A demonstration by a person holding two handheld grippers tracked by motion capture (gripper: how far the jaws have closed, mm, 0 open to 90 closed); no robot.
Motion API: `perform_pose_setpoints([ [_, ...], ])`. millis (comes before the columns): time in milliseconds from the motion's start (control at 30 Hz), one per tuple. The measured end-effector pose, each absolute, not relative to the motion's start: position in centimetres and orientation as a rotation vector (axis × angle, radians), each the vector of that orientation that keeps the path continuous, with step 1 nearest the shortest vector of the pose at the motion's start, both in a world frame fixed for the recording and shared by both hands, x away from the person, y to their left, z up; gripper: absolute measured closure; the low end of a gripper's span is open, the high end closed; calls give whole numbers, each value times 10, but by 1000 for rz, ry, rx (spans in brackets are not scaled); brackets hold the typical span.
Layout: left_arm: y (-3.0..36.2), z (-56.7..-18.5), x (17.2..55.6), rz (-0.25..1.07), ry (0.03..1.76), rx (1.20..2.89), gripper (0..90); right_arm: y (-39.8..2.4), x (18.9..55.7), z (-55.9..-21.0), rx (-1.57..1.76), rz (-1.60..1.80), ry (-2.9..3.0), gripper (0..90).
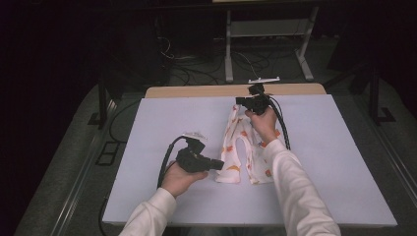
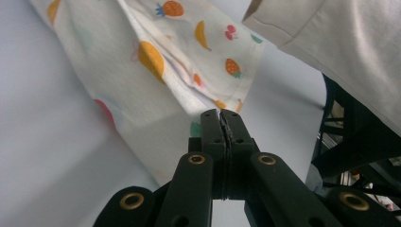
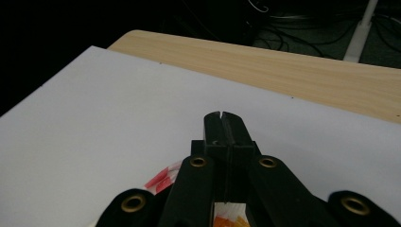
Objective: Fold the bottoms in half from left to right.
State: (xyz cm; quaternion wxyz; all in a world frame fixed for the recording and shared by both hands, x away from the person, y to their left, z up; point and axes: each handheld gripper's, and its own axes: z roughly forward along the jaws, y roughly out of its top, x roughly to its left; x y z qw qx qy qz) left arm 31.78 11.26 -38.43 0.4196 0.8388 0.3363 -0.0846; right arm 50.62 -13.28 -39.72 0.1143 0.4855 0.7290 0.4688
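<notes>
A small white pair of trousers with a fruit print (image 1: 236, 147) lies lengthwise on the white board (image 1: 162, 123), waist far, legs near. My left gripper (image 1: 219, 164) is shut on the hem of the left leg; in the left gripper view the cloth (image 2: 165, 56) runs right into the closed jaws of the left gripper (image 2: 221, 113). My right gripper (image 1: 240, 100) is at the waist end, where the cloth rises to a point. In the right gripper view the right gripper (image 3: 221, 115) has its jaws together, and printed cloth (image 3: 227, 218) shows just beneath them.
The board rests on a wooden table whose far edge (image 1: 196, 91) is bare wood (image 3: 283, 61). A small white tag (image 1: 194, 133) lies near the left gripper. Beyond the table are white table legs (image 1: 228, 49) and cables on a dark floor. A white sleeve (image 2: 340, 42) crosses above the trousers.
</notes>
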Motion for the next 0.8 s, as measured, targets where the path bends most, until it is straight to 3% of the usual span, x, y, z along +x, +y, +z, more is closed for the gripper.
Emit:
perform_pose_setpoints([
  [800, 57, -375, 318, -250, 718, 2149, 892, -169, 512, -402, 1408, 1388, 2207, 888],
])
